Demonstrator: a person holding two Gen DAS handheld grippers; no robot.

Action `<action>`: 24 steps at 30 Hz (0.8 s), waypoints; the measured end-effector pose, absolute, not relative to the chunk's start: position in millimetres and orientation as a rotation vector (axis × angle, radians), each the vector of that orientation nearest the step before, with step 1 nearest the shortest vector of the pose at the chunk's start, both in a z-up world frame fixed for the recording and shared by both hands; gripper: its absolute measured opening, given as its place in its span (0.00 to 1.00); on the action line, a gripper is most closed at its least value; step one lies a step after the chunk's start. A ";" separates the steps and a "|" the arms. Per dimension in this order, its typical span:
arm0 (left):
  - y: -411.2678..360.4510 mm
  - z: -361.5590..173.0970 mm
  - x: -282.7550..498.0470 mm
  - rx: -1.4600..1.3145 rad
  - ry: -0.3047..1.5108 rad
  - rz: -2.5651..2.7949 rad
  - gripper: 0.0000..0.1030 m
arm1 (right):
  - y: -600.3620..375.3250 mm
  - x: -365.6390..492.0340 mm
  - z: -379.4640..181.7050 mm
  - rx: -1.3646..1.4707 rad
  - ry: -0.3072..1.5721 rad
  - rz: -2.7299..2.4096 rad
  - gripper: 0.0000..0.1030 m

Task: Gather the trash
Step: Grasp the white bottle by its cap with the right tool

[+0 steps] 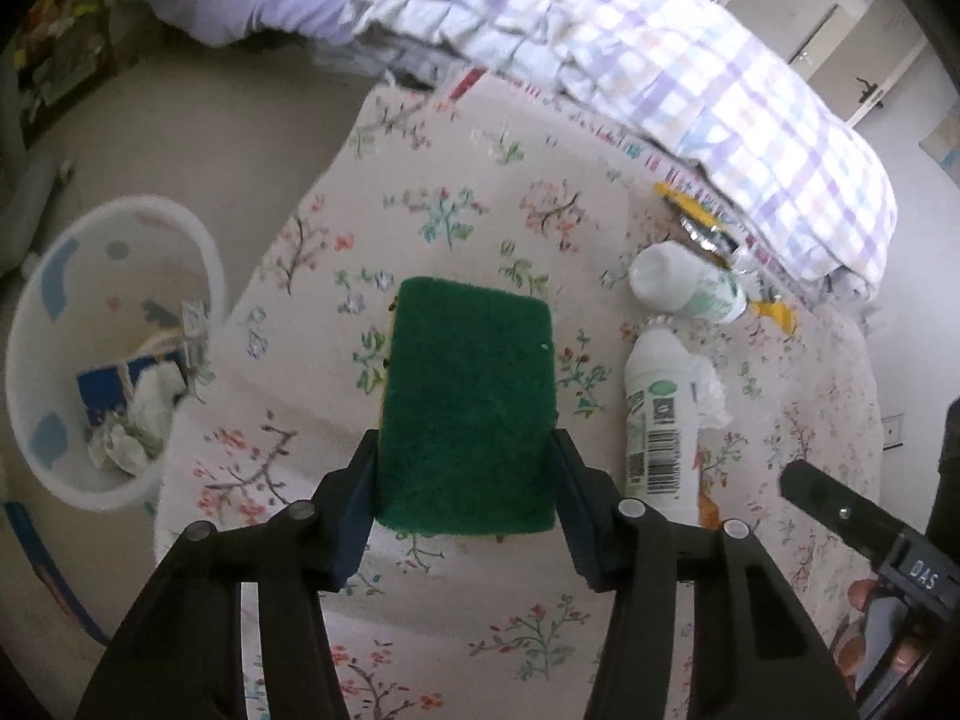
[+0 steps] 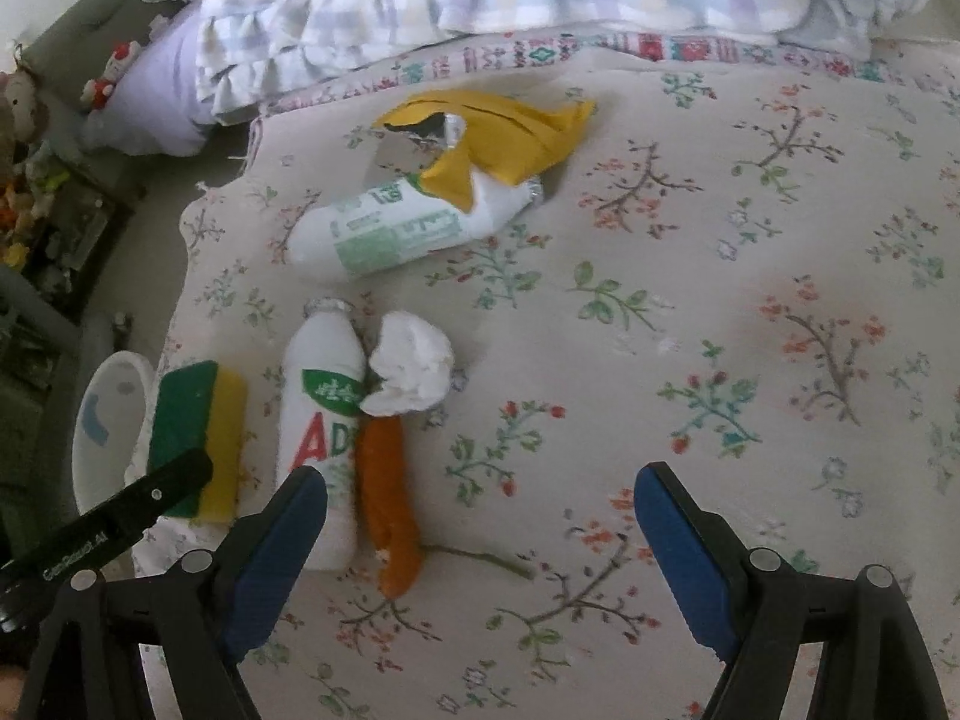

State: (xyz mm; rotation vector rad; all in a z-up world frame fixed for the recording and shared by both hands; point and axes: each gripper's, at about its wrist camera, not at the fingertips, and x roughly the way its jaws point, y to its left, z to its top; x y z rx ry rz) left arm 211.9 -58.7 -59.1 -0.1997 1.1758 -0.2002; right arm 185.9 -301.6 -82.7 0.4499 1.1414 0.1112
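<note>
A green-topped yellow sponge [image 1: 465, 408] lies on the floral bedspread [image 1: 480, 204], and my left gripper [image 1: 465, 438] is shut on it, one pad against each long side. The right wrist view shows the sponge [image 2: 192, 432] at the bed's left edge. Right of it lie a white drink bottle [image 2: 321, 420], a crumpled tissue [image 2: 414, 369] and an orange peel-like strip [image 2: 387, 498]. Farther back are a second white bottle [image 2: 390, 222] and a torn yellow wrapper [image 2: 510, 132]. My right gripper [image 2: 480, 477] hangs open over bare bedspread, just right of the orange strip.
A white bin [image 1: 78, 330] stands on the floor left of the bed with paper and a blue carton inside. A bunched plaid duvet [image 1: 660, 60] covers the far half of the bed. Toys and a shelf [image 2: 36, 180] line the left wall.
</note>
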 end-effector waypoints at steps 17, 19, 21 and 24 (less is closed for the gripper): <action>-1.1 -27.4 187.9 -0.225 1.102 -0.176 0.54 | -207.7 198.9 -89.3 0.317 1.150 0.319 0.54; 4.3 -25.6 185.6 -0.229 1.098 -0.175 0.54 | -202.7 200.4 -95.4 0.313 1.161 0.318 0.53; 9.7 -23.6 183.1 -0.234 1.094 -0.174 0.54 | -199.0 201.0 -102.5 0.304 1.175 0.310 0.52; 16.6 -21.4 182.1 -0.243 1.088 -0.170 0.54 | -194.1 202.7 -110.7 0.302 1.195 0.305 0.49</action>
